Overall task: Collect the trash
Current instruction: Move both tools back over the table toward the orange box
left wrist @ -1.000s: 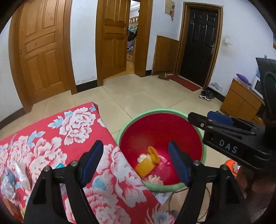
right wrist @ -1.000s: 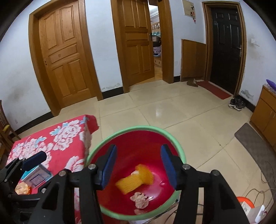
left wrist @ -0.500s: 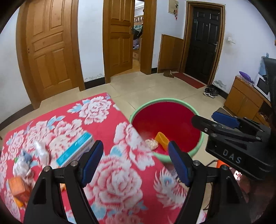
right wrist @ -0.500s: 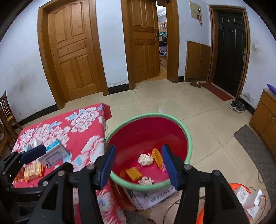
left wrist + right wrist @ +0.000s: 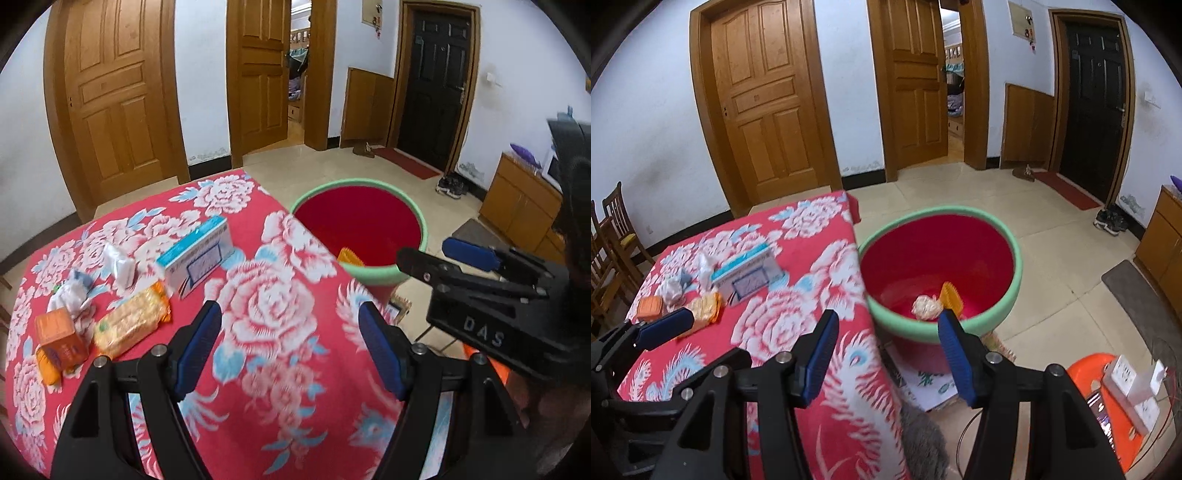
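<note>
A red basin with a green rim [image 5: 421, 232] [image 5: 1015, 258] stands on the floor beside a table with a red flowered cloth [image 5: 273, 314] [image 5: 783, 306]. It holds an orange piece [image 5: 951, 297] and a crumpled white wad [image 5: 925, 306]. On the cloth lie a blue-white box [image 5: 195, 256] [image 5: 748, 277], a yellow snack pack [image 5: 131, 326] [image 5: 705, 308], an orange box [image 5: 61, 334] [image 5: 650, 308], a white packet [image 5: 118, 260] and crumpled tissue [image 5: 72, 295] [image 5: 672, 290]. My left gripper [image 5: 290, 349] is open over the cloth. My right gripper [image 5: 886, 356] is open at the table's edge near the basin.
Wooden doors and a black door line the far wall. A low wooden cabinet [image 5: 524, 206] stands at the right. An orange stool with a power strip [image 5: 1123, 384] sits on the floor at the right. Wooden chairs [image 5: 613, 251] stand left of the table.
Both grippers have pulled back and left, away from over the basin. The table and its trash have come into view. Both stay open and empty.
</note>
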Demonstrator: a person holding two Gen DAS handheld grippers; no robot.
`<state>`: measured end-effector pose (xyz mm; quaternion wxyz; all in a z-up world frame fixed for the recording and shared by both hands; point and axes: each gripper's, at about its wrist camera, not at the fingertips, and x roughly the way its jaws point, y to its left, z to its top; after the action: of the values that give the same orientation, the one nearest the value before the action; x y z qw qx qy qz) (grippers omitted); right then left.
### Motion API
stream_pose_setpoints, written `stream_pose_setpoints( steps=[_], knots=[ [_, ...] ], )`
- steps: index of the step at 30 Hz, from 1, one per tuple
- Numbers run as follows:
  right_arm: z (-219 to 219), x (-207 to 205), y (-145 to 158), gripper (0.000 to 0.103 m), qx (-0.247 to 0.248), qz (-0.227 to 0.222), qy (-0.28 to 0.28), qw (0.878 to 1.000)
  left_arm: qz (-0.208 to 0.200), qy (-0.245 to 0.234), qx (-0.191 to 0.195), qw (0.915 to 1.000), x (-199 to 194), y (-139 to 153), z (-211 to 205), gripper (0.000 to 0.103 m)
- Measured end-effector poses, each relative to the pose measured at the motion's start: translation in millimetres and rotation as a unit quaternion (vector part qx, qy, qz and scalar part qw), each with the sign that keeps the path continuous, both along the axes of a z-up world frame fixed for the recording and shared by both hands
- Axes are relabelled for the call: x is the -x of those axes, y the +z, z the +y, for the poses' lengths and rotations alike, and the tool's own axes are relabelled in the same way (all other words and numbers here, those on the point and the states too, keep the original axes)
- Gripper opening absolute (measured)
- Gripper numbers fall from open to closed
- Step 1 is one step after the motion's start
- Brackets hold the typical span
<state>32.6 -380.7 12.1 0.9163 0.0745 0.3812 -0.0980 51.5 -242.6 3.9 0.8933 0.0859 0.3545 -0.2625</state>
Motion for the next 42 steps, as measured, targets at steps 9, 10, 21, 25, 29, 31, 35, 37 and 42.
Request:
stream_pose_setpoints(
  steps=[9,10,21,25,29,31,35,37,42],
  knots=[
    [22.1,6.7,-16.9,0.059,-0.002,0.017,0.013,1.000,0.006,0.005,-0.010,0.9999,12.0,-10.1,19.5,0.076],
    [24.8,6.3,-17.0,0.059,0.003,0.018,0.016,1.000,0.008,0.007,-0.009,0.9999,10.9,-10.2,22.0,0.076],
    [58.5,-7.4,-13.2,0.059,0.009,0.009,0.054,0.998,0.012,0.061,-0.004,0.9981,1.6,-9.7,62.0,0.076],
    [79.6,-16.6,-11.6,0.059,0.001,0.006,0.082,0.997,0.010,0.088,-0.003,0.9961,2.6,-7.7,85.4,0.076],
    [101.2,-23.7,-7.0,0.059,-0.004,-0.003,0.107,0.994,0.013,0.116,-0.004,0.9931,1.6,-8.6,110.0,0.076],
    [113.3,-27.4,-4.2,0.059,-0.009,-0.007,0.123,0.992,0.015,0.136,-0.003,0.9906,2.5,-9.1,125.7,0.076],
    [139.9,-34.0,-0.5,0.059,-0.014,-0.012,0.157,0.987,0.014,0.164,0.001,0.9864,7.8,-9.2,149.9,0.076],
    [151.4,-37.4,-0.1,0.059,-0.016,-0.013,0.170,0.985,0.009,0.178,-0.002,0.9840,11.0,-9.4,160.5,0.076],
    [183.8,-45.8,-1.4,0.059,-0.026,-0.011,0.209,0.977,0.013,0.212,0.000,0.9772,16.5,-12.3,187.2,0.076]
  ],
)
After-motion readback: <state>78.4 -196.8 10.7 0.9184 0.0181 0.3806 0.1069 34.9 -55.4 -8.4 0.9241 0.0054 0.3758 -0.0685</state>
